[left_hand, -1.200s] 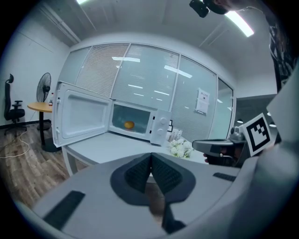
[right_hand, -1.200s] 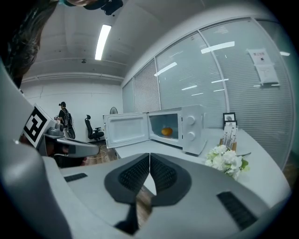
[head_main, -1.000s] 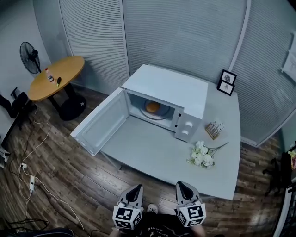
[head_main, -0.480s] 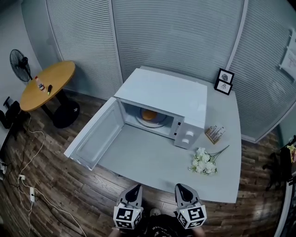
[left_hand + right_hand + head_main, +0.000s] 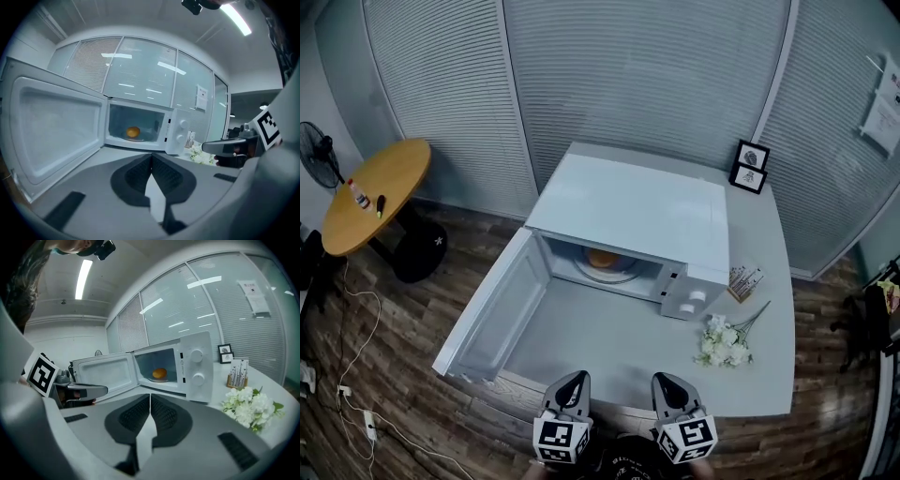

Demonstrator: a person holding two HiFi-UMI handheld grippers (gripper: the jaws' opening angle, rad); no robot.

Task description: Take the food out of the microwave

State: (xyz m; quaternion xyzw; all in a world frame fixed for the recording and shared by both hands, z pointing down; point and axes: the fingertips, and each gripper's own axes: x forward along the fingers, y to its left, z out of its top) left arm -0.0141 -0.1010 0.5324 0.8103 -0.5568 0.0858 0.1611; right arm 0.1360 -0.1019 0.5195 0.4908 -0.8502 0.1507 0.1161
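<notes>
Low in the head view, the left gripper (image 5: 573, 379) and the right gripper (image 5: 667, 379) hang side by side at the bottom edge of the frame. Each has its jaws pressed together with nothing between them, which suits an approach: there is nothing within reach to grip, so they are carried shut and pointed toward the work. Just ahead of them lies the near edge of the grey table (image 5: 609, 328), whose bare middle leaves an open run to the white microwave (image 5: 628, 211) at the frame's centre. The microwave door (image 5: 492, 305) is swung fully out toward the lower left, so the cavity faces the grippers and nothing blocks the way in. Inside, the food (image 5: 602, 258), a round orange-coloured piece, sits on the turntable plate (image 5: 622, 271) near the middle of the cavity, well apart from both grippers and untouched. In my judgement the reach has yet to be made, and either gripper will have to open before going in. To the right of the microwave, a bunch of white flowers (image 5: 727, 342) lies on the table, with a small card stand (image 5: 744, 279) above it. Both sit beside the right gripper's likely path and might be brushed. Two framed pictures (image 5: 748, 167) stand at the table's far corner, out of the way.
</notes>
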